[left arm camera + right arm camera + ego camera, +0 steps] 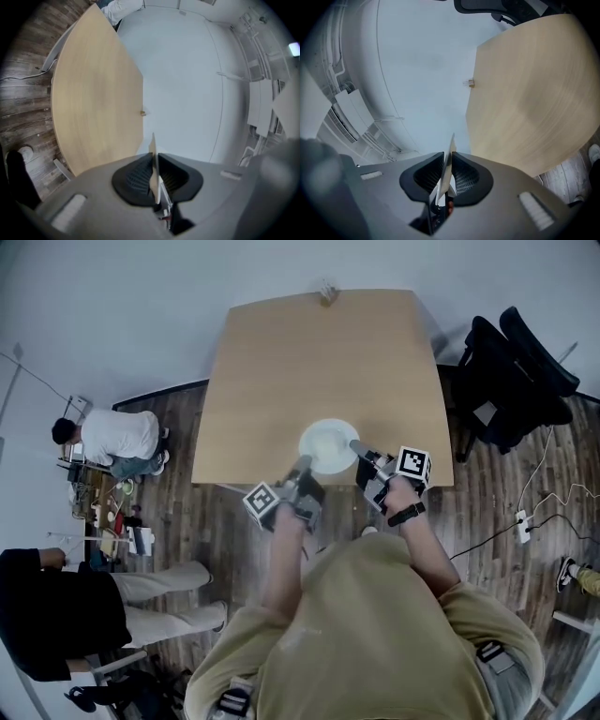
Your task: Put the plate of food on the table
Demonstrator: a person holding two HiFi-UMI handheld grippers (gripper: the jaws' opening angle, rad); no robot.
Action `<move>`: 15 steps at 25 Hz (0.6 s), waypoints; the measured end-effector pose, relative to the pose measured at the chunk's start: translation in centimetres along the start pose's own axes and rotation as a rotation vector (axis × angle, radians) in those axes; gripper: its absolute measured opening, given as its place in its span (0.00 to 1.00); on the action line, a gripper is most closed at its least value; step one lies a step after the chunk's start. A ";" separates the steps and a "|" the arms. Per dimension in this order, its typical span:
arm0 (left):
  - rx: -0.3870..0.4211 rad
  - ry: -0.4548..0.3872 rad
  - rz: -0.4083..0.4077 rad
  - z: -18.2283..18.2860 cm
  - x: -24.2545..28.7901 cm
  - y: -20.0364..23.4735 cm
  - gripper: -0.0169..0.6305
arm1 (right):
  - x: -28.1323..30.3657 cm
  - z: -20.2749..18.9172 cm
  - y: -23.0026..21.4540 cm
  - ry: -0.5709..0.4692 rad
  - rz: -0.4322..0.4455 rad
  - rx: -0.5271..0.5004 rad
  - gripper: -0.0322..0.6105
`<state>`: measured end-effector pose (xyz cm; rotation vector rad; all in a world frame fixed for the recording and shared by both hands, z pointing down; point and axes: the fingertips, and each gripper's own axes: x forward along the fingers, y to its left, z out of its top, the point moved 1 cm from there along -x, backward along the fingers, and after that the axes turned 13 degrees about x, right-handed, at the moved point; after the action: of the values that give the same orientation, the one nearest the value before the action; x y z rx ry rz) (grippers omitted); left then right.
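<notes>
A round white plate is held over the near edge of the light wooden table. My left gripper is shut on the plate's near-left rim, and my right gripper is shut on its right rim. In the left gripper view the plate's thin rim stands edge-on between the black pads. The right gripper view shows the same: the rim pinched between the pads. What lies on the plate I cannot make out.
A small object stands at the table's far edge. A black office chair is at the right of the table. One person crouches on the wooden floor at left, another stands at lower left. Cables lie at right.
</notes>
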<state>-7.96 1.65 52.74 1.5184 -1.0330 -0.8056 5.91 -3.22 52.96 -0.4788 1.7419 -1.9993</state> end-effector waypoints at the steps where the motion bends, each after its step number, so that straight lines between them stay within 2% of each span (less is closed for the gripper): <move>1: 0.008 0.000 0.003 -0.2 1.3 0.0 0.08 | 0.2 1.4 0.0 0.006 0.000 0.001 0.14; 4: 0.024 0.007 0.028 -0.4 4.3 0.6 0.07 | 0.9 4.6 -0.4 0.015 -0.008 -0.012 0.13; 11: 0.044 -0.005 0.114 1.5 4.6 3.4 0.06 | 3.1 4.8 -2.5 0.037 -0.060 0.016 0.13; 15: 0.016 0.017 0.115 3.1 6.8 5.0 0.06 | 5.0 6.5 -4.1 0.020 -0.091 0.023 0.11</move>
<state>-8.96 -6.05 57.29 1.4632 -1.1054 -0.7044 4.75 -10.96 57.77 -0.5412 1.7363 -2.0908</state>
